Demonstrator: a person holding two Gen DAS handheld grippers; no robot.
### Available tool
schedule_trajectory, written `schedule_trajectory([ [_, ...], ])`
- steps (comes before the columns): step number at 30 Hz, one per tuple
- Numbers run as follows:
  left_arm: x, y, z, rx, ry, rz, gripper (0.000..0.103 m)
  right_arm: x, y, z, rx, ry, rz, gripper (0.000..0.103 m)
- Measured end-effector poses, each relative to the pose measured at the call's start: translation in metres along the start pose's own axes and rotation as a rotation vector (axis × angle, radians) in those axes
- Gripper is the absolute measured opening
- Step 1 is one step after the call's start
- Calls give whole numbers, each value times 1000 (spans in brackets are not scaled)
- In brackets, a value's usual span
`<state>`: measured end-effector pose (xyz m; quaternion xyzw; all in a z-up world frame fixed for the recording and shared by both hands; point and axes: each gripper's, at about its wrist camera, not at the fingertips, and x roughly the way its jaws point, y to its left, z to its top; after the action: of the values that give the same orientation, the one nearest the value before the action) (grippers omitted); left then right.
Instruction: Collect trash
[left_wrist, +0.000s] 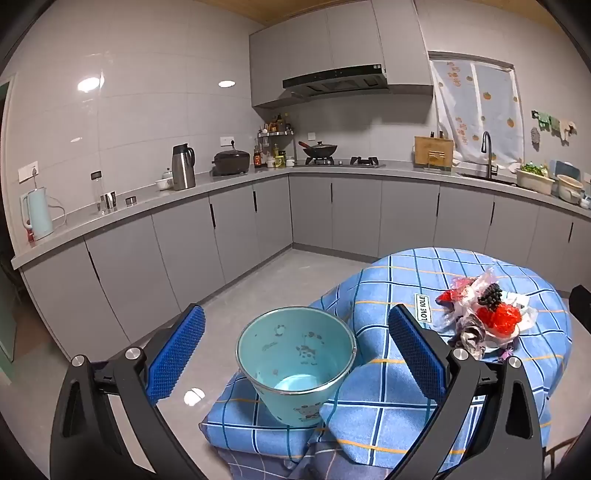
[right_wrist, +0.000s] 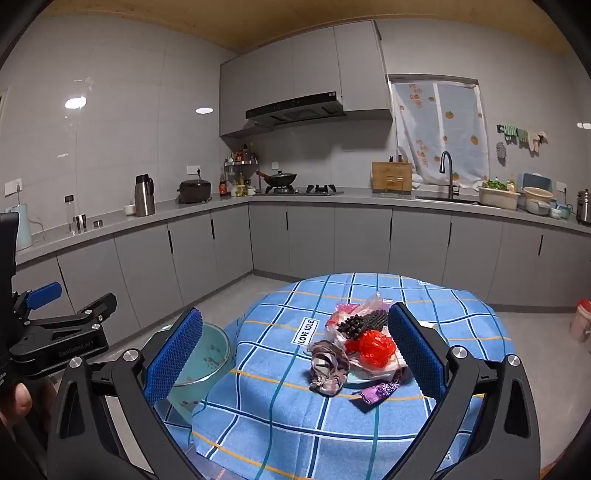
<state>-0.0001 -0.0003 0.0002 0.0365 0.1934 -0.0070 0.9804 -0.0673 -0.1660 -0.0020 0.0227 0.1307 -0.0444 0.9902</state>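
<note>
The cloth (right_wrist: 280, 398) on the worktop is light blue with a check of dark blue, white and orange lines. The bucket (left_wrist: 295, 369) is pale turquoise with small dark cartoon figures, and the trash pile (right_wrist: 364, 347) shows a red piece, a black dotted piece, clear plastic and a purple wrapper (right_wrist: 380, 391). The pads (left_wrist: 175, 354) of the hand-held gripper are deep blue with a fine grid texture on a black frame.
</note>
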Motion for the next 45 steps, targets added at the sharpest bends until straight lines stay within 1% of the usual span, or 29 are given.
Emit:
schedule_trajectory([
  [1, -1, 0, 0, -7, -11, -1, 98, -1, 0, 0, 1, 0, 1, 99],
  [2, -1, 0, 0, -6, -12, 1, 98, 1, 0, 0, -4, 26, -2, 99],
  [5, 0, 1, 0, -5, -3, -4, 98, 1, 0, 0, -4, 32, -3, 99],
  [11, 0, 3, 2, -1, -7, -1, 98, 3, 1, 1, -4, 31, -5, 99],
  [13, 0, 5, 2, -1, -8, -1, 98, -2, 1, -2, -2, 23, -1, 99],
  [20, 3, 12, 6, -2, -5, -1, 98, 4, -3, -2, -1, 25, -4, 99],
  [22, -3, 6, 6, 2, -11, -1, 98, 4, -3, -3, 2, 26, -4, 99],
  [29, -1, 10, 12, 1, -13, -2, 98, 0, -3, -1, 3, 21, -5, 99],
  [30, -5, 2, 4, 3, -19, 1, 98, 0, -3, -1, 3, 20, -5, 99],
  [45, -6, 3, 2, 2, -27, 5, 98, -1, -7, -3, 8, 21, -5, 99],
])
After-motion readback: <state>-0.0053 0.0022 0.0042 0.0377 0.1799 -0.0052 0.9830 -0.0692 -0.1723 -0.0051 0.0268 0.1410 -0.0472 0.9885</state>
